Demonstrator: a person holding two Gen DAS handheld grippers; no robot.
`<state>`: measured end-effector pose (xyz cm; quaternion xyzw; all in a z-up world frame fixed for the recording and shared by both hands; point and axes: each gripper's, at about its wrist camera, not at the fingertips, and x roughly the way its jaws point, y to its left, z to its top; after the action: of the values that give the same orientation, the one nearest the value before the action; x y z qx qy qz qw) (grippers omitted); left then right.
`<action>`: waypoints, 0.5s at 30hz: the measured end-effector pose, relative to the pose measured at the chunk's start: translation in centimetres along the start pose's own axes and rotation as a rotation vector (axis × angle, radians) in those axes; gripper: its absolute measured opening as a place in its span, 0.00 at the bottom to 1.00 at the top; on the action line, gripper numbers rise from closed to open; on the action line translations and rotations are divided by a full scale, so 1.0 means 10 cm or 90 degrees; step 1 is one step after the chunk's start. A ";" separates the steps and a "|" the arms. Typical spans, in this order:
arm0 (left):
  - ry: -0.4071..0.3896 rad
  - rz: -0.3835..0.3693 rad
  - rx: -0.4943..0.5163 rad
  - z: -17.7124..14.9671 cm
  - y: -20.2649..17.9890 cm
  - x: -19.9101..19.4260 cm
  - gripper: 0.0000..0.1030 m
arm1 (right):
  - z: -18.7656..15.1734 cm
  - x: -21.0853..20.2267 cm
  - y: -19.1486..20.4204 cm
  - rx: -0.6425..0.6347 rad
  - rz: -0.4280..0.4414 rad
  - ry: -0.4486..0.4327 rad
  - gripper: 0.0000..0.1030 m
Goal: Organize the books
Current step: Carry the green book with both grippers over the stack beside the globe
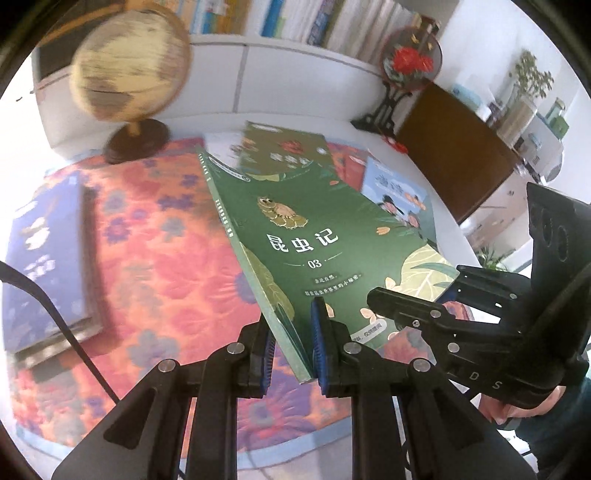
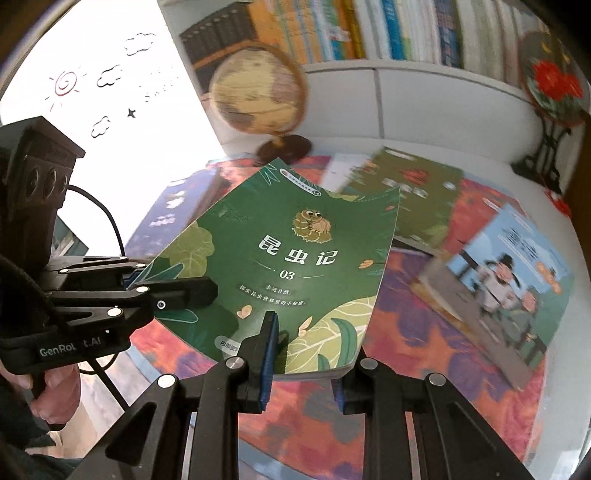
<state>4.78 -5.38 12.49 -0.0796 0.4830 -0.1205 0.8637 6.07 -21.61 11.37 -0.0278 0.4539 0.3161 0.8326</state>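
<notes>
We hold the green book (image 1: 325, 236) clear above the bench (image 1: 155, 229), left tongs (image 1: 293, 350) clamped at its spine corner, right tongs (image 2: 303, 365) on the other near corner, its long axis running away toward the shelf (image 2: 406, 74).

Probably a study: packed bookshelf (image 2: 369, 29), globe (image 1: 131, 62), floral-clothed table (image 1: 155, 240).

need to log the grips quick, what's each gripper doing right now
Left gripper: closed on the green book, near its spine corner.
Right gripper: closed on the same green book, at its bottom edge.
</notes>
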 end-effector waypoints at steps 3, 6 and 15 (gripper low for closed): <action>-0.028 0.013 -0.015 -0.01 0.27 -0.26 0.15 | 0.14 0.05 0.30 -0.021 0.011 -0.017 0.23; -0.055 0.028 -0.028 -0.02 0.52 -0.50 0.15 | 0.30 0.11 0.62 -0.044 0.021 -0.031 0.23; -0.116 0.086 -0.069 0.01 1.44 -1.05 0.15 | 0.83 0.56 1.54 -0.105 0.059 -0.050 0.23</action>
<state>1.45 11.37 17.45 -0.1041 0.4126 -0.0280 0.9045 5.93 -3.72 15.61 -0.0628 0.3945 0.3911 0.8291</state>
